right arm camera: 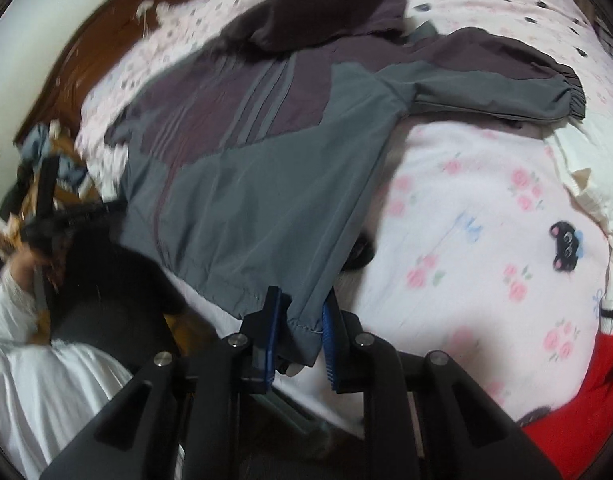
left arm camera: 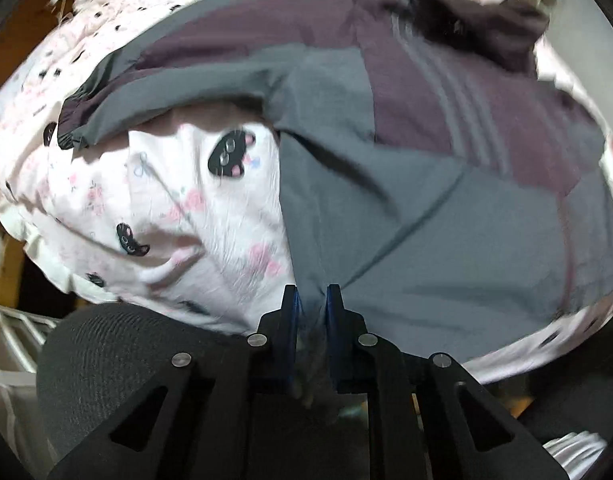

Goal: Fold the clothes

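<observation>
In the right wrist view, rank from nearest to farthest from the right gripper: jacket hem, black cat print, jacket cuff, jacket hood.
1. jacket hem, between the right gripper fingers.
2. black cat print, right, on the floral bedding.
3. jacket cuff, upper right.
4. jacket hood, top centre, farthest.

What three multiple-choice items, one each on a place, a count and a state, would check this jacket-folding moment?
1. Where does the jacket lie?
A. on a floral bedspread
B. in a wire basket
C. on a bare wooden floor

2. How many pale stripes cross its purple panel?
A. one
B. three
C. six

3. What is the right gripper doing?
A. hanging open above the hood
B. closed on the jacket's hem
C. holding a red cloth

Answers:
1 A, pink flowers of the bedspread surround it.
2 B, three parallel bands show.
3 B, grey hem sits pinched between the blue pads.
</observation>
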Action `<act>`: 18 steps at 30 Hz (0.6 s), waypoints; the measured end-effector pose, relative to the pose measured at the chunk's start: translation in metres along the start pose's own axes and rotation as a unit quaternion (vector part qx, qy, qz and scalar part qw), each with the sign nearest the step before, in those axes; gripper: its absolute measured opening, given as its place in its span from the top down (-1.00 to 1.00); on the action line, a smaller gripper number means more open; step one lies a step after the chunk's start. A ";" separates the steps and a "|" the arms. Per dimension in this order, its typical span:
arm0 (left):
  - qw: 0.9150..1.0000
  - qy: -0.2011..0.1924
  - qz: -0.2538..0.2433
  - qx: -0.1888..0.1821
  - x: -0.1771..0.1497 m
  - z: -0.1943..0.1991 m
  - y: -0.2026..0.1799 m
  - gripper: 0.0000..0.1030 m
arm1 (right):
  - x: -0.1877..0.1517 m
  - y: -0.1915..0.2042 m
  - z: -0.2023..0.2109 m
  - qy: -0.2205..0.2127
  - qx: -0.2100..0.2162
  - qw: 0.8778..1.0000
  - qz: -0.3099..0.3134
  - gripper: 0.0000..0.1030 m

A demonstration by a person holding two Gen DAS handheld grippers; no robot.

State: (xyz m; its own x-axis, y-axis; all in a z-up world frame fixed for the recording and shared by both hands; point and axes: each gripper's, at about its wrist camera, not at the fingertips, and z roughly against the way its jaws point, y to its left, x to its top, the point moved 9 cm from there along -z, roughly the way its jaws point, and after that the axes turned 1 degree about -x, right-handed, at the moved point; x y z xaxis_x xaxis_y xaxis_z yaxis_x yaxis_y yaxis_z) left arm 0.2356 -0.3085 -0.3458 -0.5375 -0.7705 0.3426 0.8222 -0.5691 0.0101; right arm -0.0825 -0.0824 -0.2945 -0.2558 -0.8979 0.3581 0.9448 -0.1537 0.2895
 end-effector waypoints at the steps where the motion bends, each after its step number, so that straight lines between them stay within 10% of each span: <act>1: 1.000 0.001 -0.001 0.007 -0.001 -0.003 0.001 0.74 | -0.003 0.001 -0.004 0.007 -0.008 1.000 0.005 0.60; 7: 0.996 -0.028 0.054 0.070 0.000 0.036 0.037 0.16 | -0.001 -0.011 -0.013 0.028 -0.055 0.998 0.009 0.17; 18: 0.984 -0.172 -0.050 -0.018 0.139 0.086 -0.032 -0.27 | 0.114 -0.001 0.077 -0.072 -0.076 0.994 0.029 -0.04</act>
State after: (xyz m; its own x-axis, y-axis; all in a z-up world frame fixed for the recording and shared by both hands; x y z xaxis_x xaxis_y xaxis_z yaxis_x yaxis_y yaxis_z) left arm 0.1510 -0.3727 -0.2177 -0.5152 -0.5713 0.6389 0.7582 -0.6514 0.0290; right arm -0.1284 -0.1532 -0.1857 -0.2174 -0.8399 0.4972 0.9758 -0.1746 0.1317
